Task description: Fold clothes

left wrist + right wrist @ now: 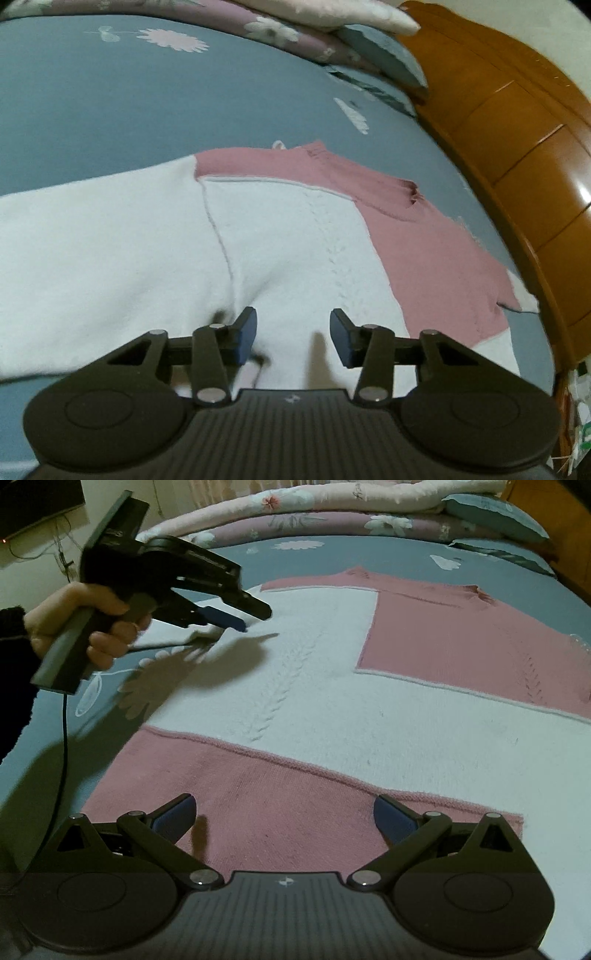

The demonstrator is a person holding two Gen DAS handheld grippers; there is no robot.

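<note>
Covering blue floral bedsheet (388, 559): sweater (332, 709), prob. flat.

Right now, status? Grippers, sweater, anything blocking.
Left gripper open, low over the sweater's white part. Right gripper open, holding nothing, above a pink panel. Sweater spread flat on the bed, unfolded. Nothing on it.

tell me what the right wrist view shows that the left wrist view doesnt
Only the right wrist view shows the person's hand holding the left claw above the sweater's white part, plus the near pink hem band. Only the left wrist view shows the wooden headboard clearly. Both show the pink and white sweater spread on the blue floral bedsheet, folded quilts behind, and an open claw.
</note>
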